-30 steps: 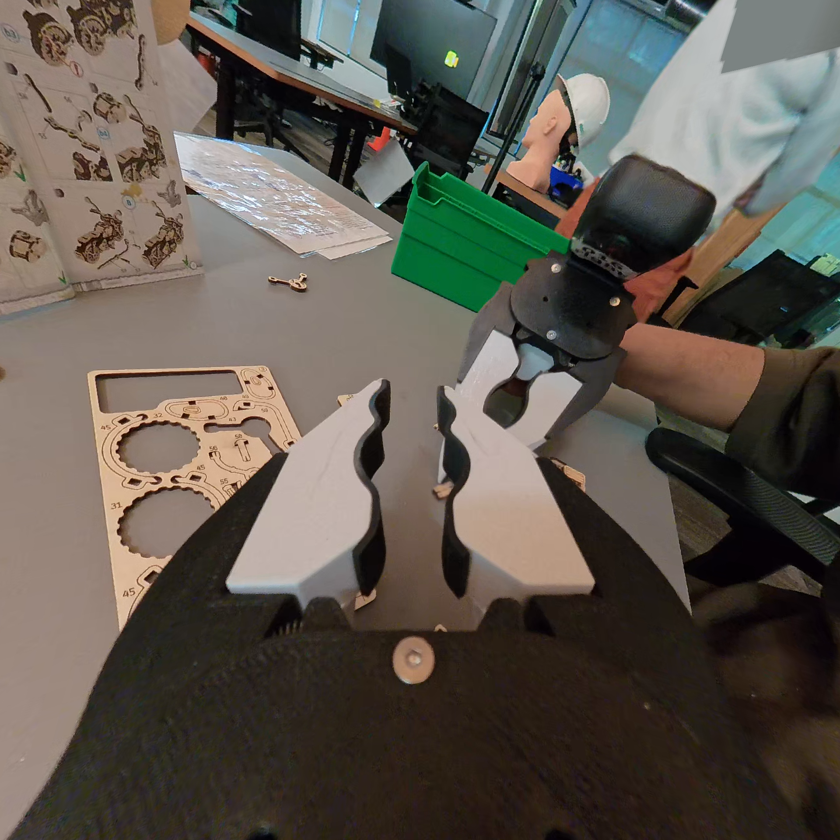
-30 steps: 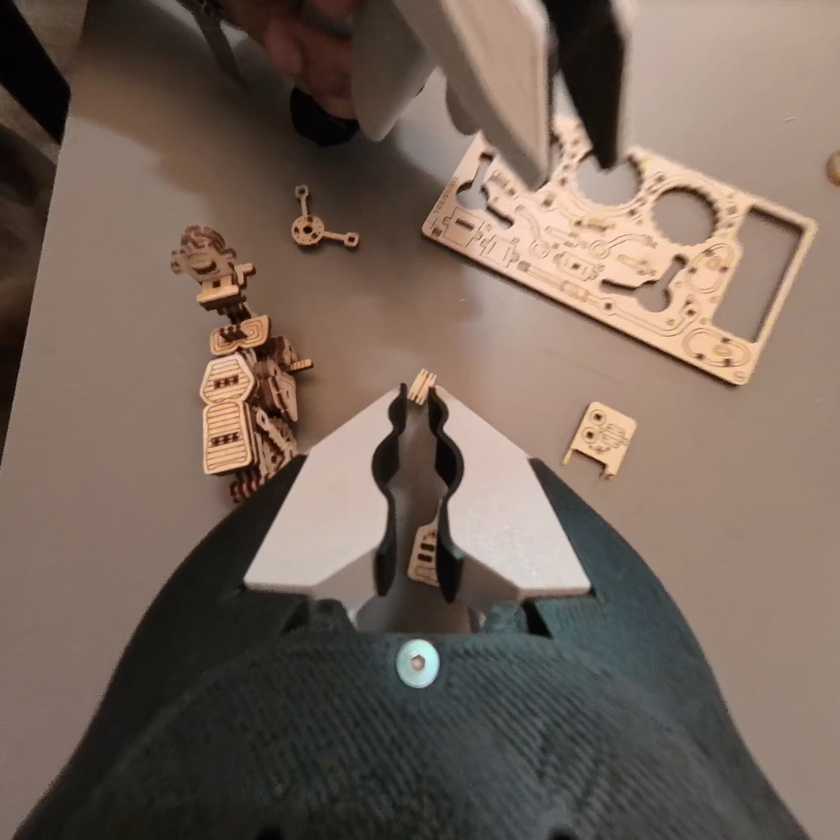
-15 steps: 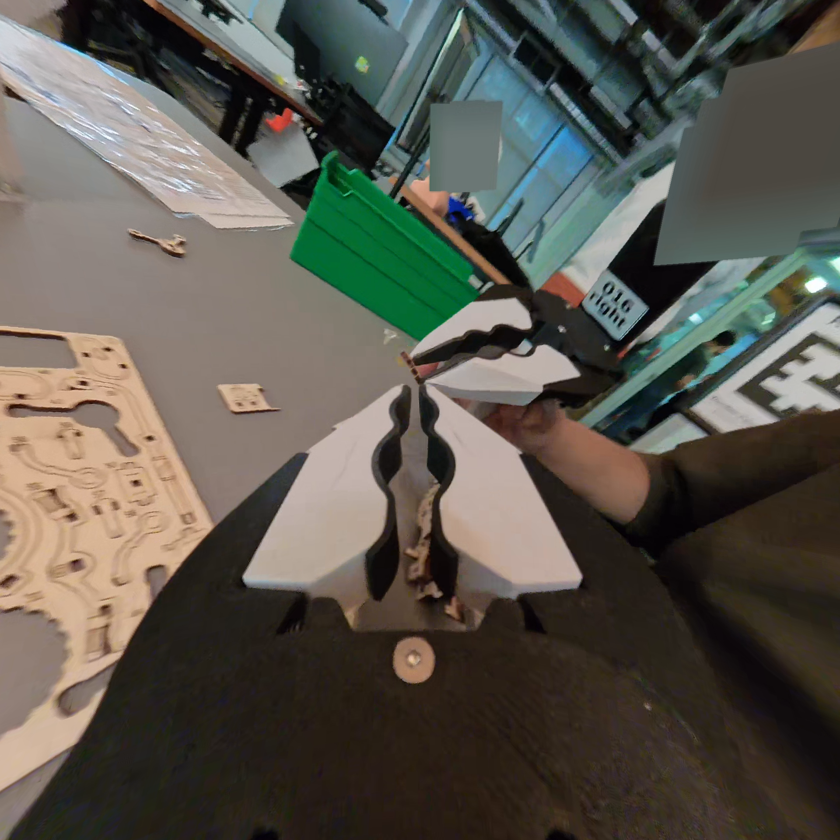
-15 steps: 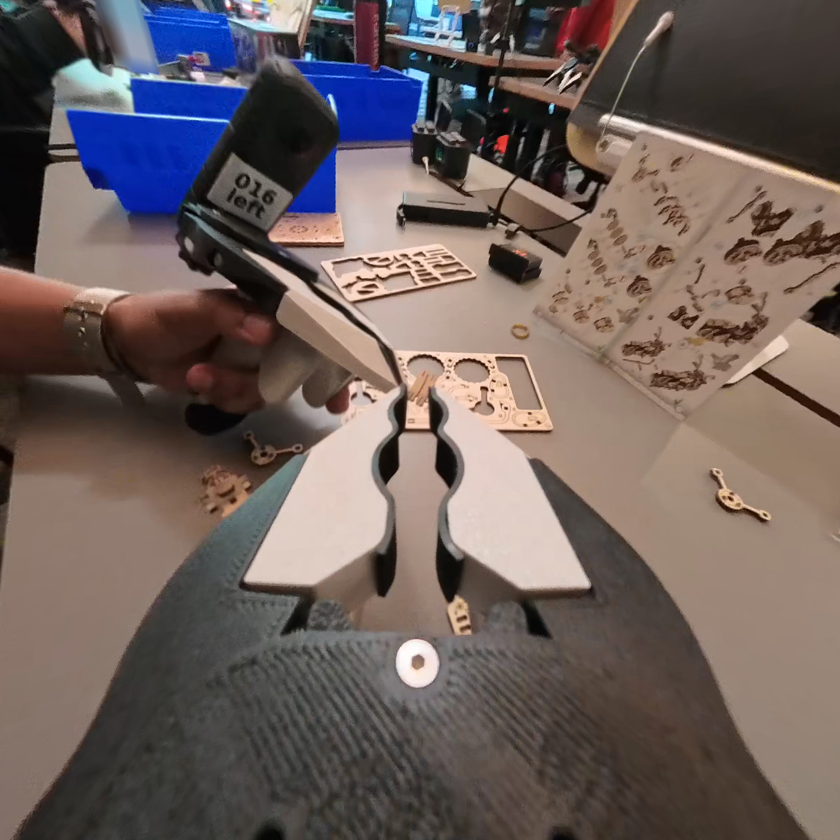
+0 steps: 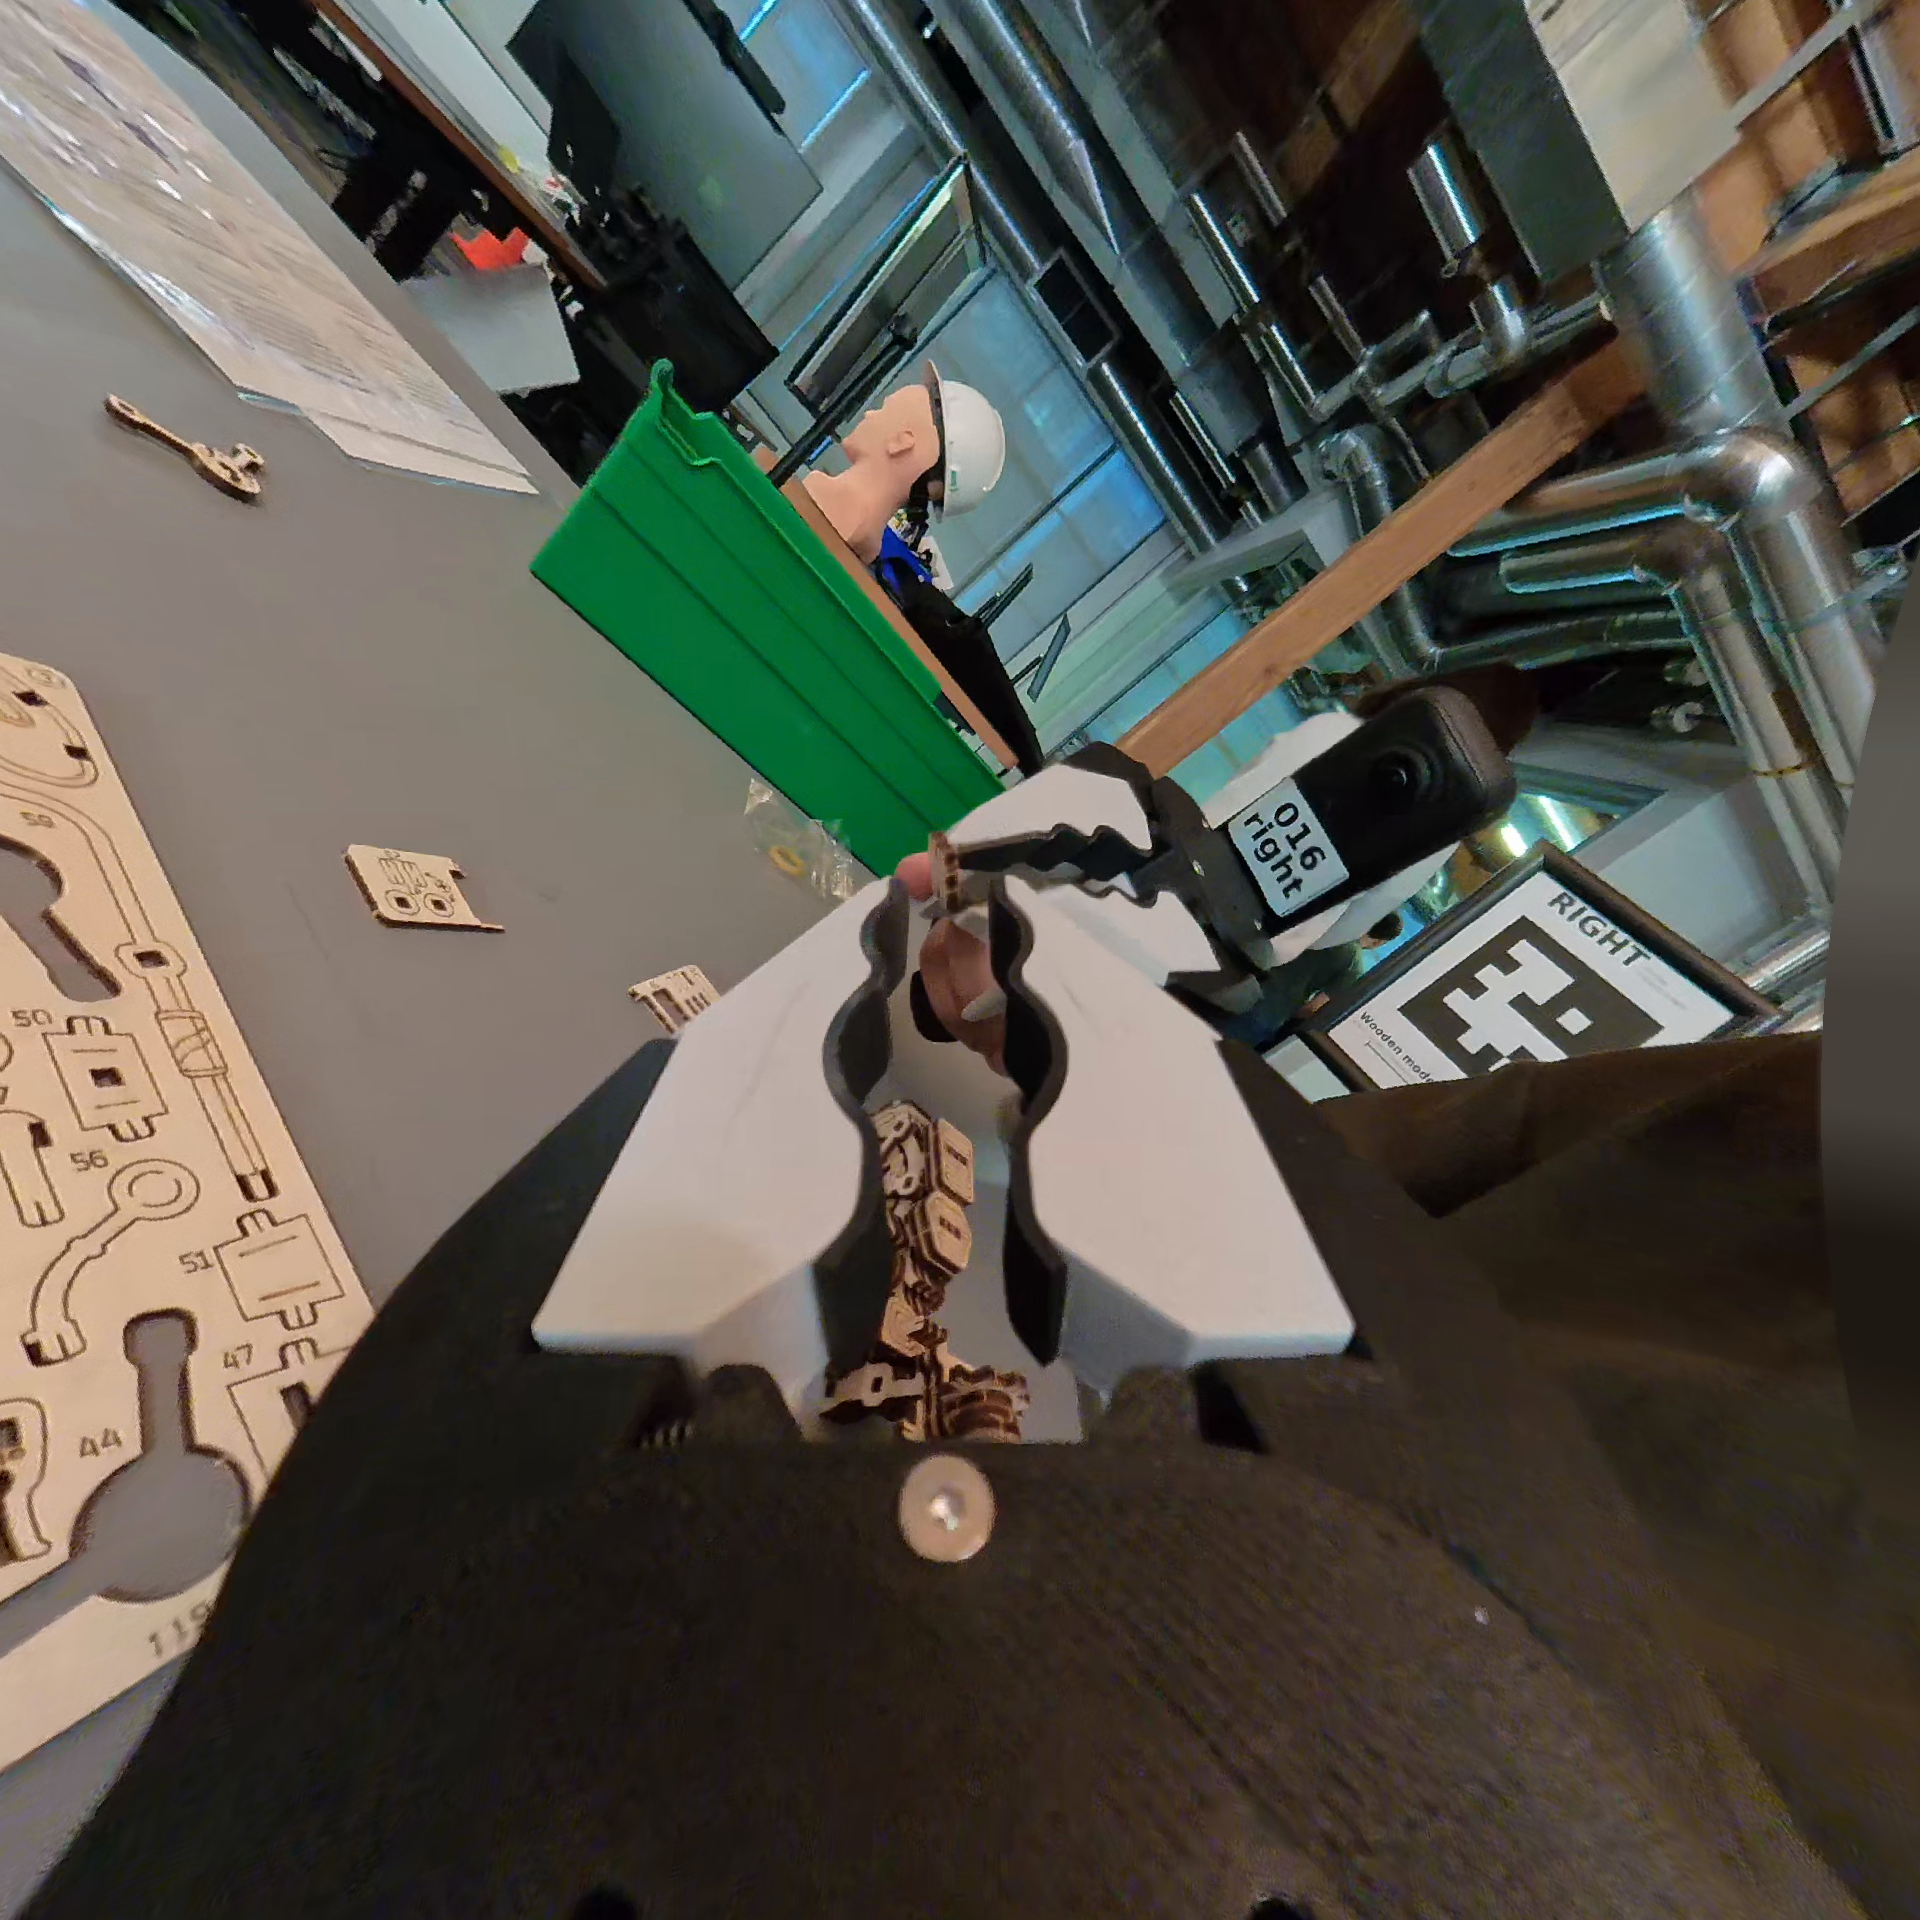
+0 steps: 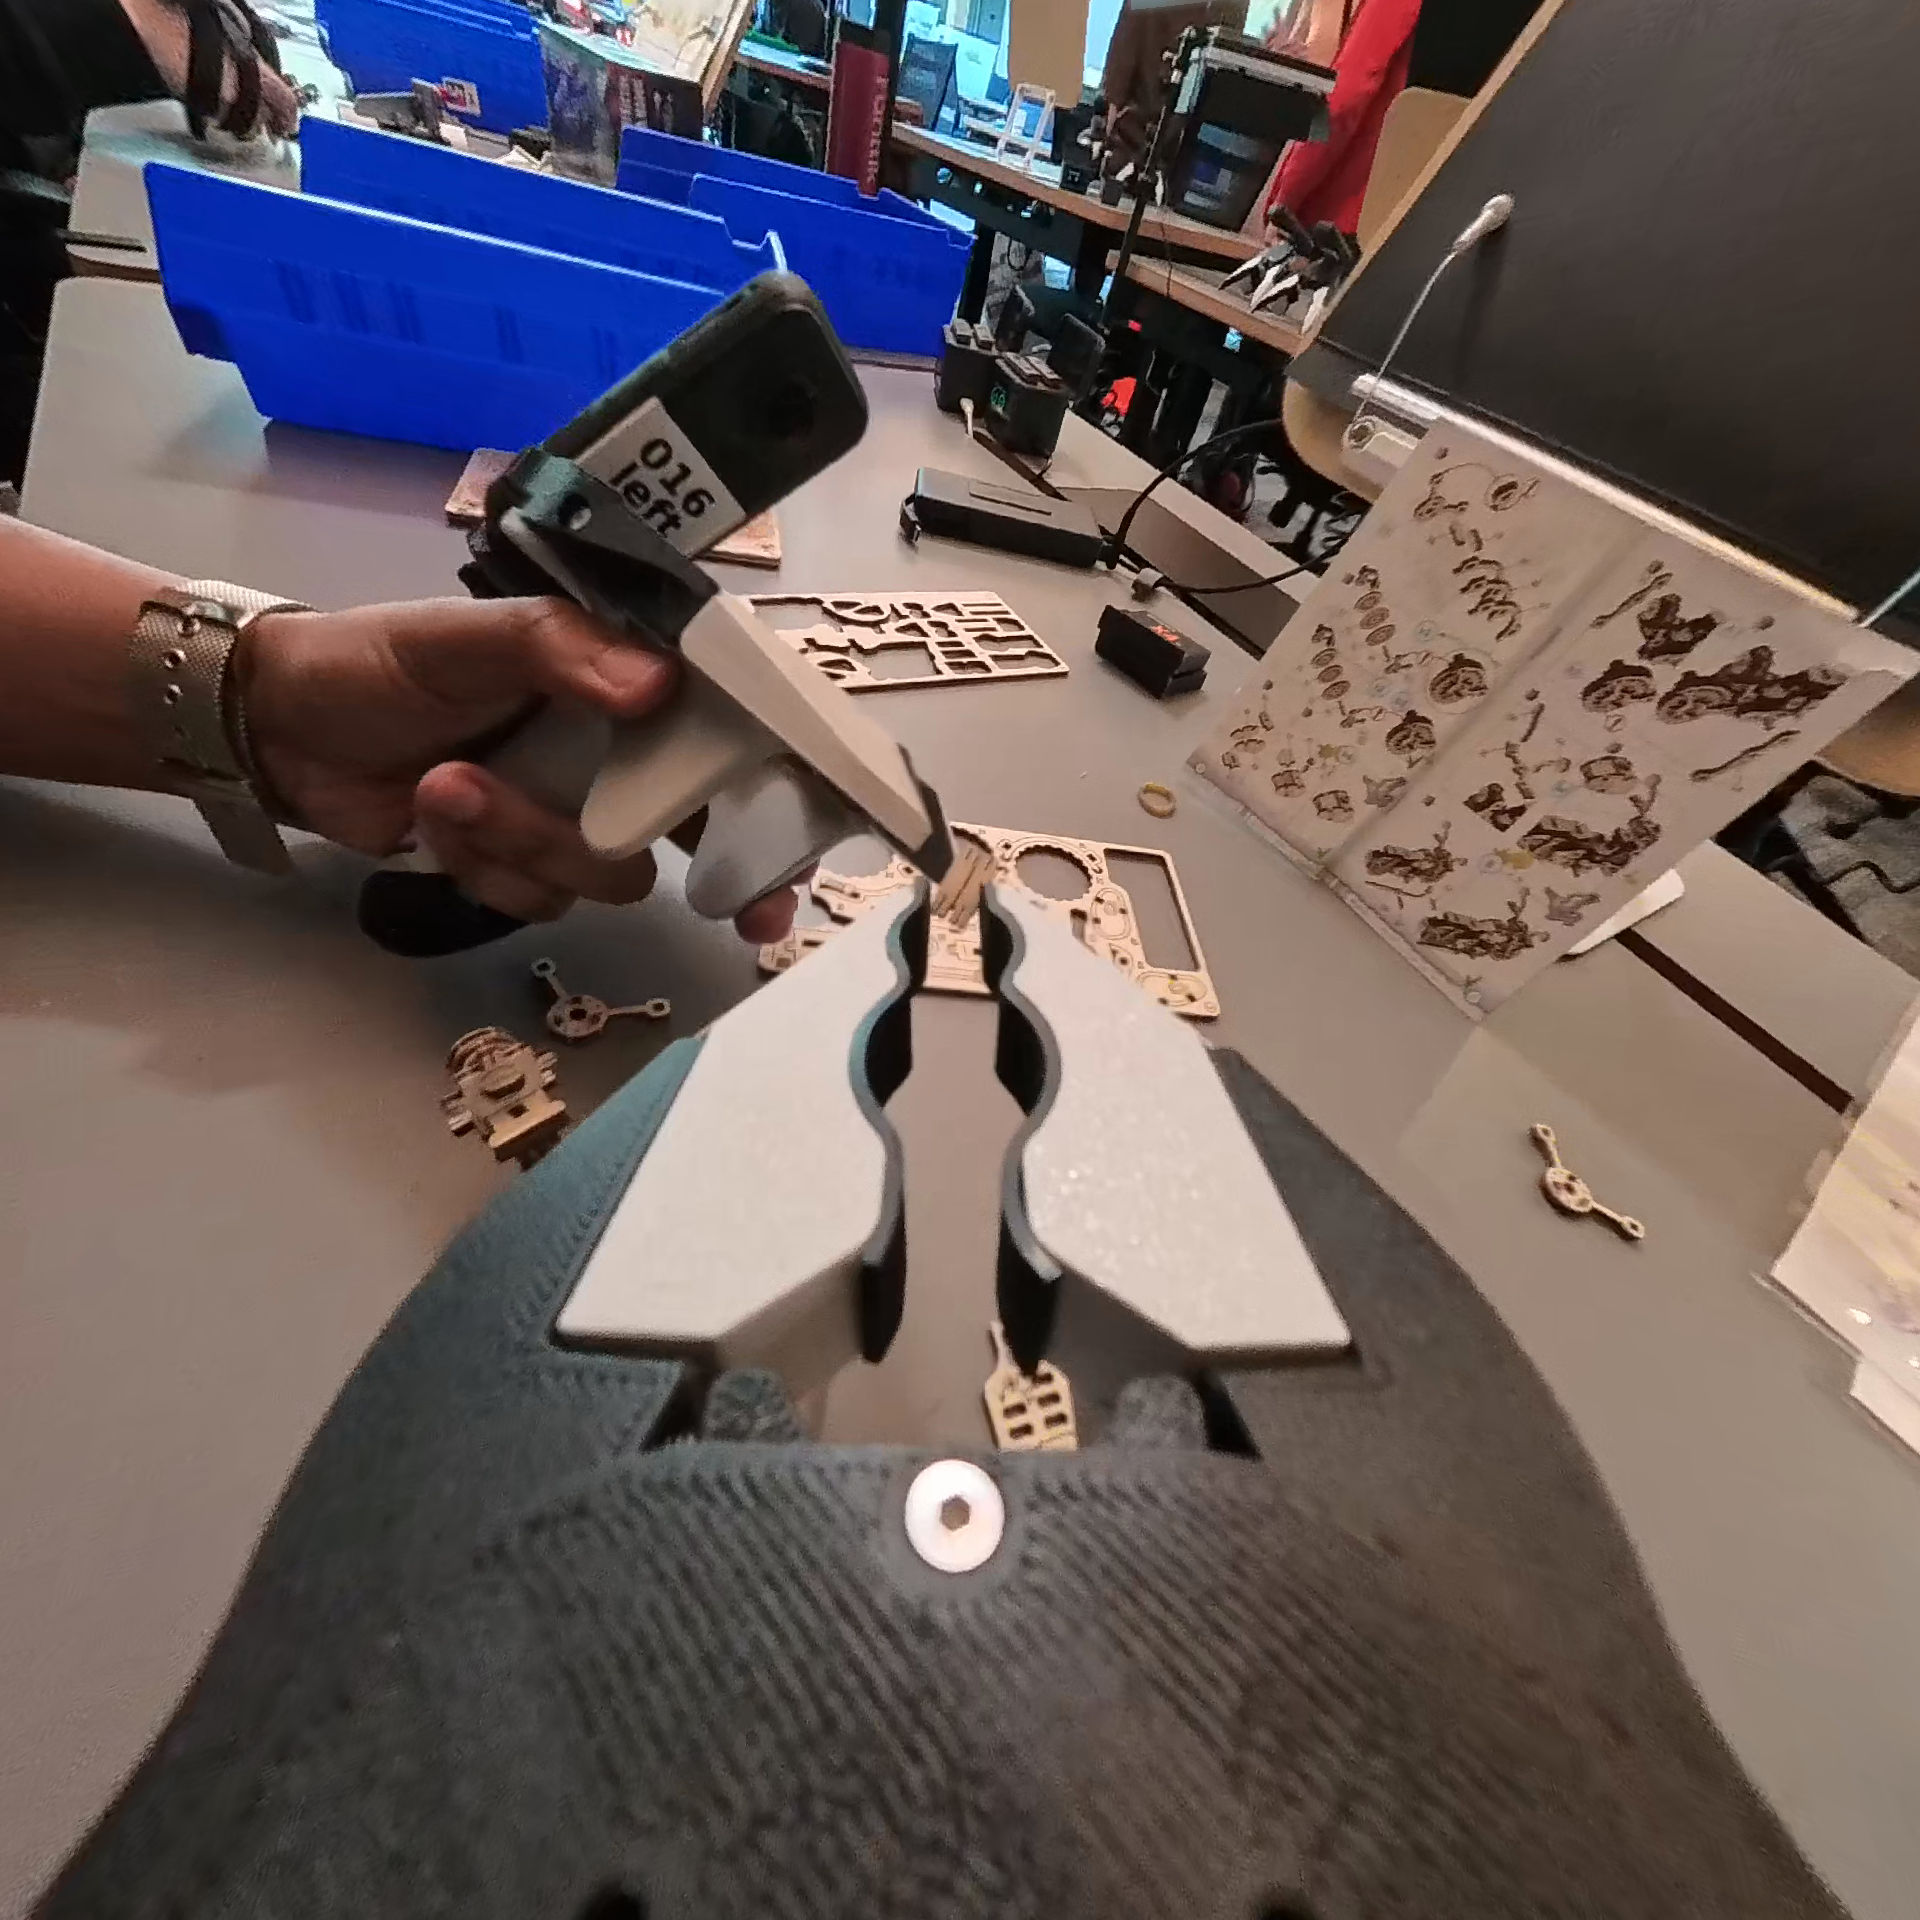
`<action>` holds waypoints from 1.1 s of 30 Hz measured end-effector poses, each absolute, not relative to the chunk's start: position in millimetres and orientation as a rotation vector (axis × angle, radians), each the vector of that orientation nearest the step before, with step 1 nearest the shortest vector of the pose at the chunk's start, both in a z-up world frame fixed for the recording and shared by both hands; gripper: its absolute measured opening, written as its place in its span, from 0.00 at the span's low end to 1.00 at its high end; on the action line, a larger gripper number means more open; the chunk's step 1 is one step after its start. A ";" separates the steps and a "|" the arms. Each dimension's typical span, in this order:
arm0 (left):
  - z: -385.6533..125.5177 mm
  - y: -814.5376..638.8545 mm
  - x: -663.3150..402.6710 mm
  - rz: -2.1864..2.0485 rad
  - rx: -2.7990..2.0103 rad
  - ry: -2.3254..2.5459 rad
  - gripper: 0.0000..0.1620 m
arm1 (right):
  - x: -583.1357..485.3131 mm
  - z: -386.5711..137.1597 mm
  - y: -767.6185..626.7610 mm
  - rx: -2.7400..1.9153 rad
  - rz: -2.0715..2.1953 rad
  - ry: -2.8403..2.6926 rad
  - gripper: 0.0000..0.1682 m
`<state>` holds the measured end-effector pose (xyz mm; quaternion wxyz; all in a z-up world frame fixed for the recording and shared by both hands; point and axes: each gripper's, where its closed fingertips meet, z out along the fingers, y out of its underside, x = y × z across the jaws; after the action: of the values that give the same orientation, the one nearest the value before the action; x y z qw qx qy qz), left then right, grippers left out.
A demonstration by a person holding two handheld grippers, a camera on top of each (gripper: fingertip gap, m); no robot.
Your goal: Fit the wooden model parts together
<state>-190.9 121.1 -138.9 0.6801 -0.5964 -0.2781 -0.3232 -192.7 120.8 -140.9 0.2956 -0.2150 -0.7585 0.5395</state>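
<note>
Because the slotted wooden piece (image 6: pixel 961 883) is tiny, the right gripper (image 6: pixel 953 914) clenches it at the very fingertips and holds it in the air above the middle of the desk (image 6: pixel 208 1247). That leaves most of the piece exposed for mating. The left gripper (image 6: pixel 940 857) points its tips straight at the piece, its jaws narrowed to a slit. I cannot tell whether they grasp anything. The part-built wooden model (image 6: pixel 499 1091) lies on the desk below the left hand (image 6: pixel 447 748), toward the near edge and probably within easy reach for the join.
</note>
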 end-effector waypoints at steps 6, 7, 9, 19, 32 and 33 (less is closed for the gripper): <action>-142.2 124.5 -188.1 -0.783 -1.329 -0.655 0.07 | -192.8 -142.1 117.9 -0.526 1.361 -2.007 0.05; -142.4 124.3 -188.9 -0.783 -1.325 -0.663 0.05 | -192.7 -142.8 117.5 -0.520 1.350 -2.008 0.05; -142.5 123.6 -190.6 -0.780 -1.318 -0.671 0.00 | -193.2 -143.9 116.9 -0.518 1.339 -2.008 0.05; -142.0 120.6 -193.6 -0.725 -1.351 -0.641 0.00 | -194.0 -132.8 125.1 -0.732 1.635 -1.988 0.09; -148.7 126.8 -158.3 -0.644 -1.598 -0.346 0.00 | -164.4 -145.9 122.4 -0.991 2.188 -2.320 0.07; -147.8 127.2 -156.4 -0.655 -1.593 -0.340 0.00 | -163.1 -146.7 121.4 -0.988 2.186 -2.334 0.07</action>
<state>-156.4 127.2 -147.8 0.6388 -0.6981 -0.1492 -0.2870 -163.1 121.4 -146.7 -0.1027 -0.2937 -0.6937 0.6496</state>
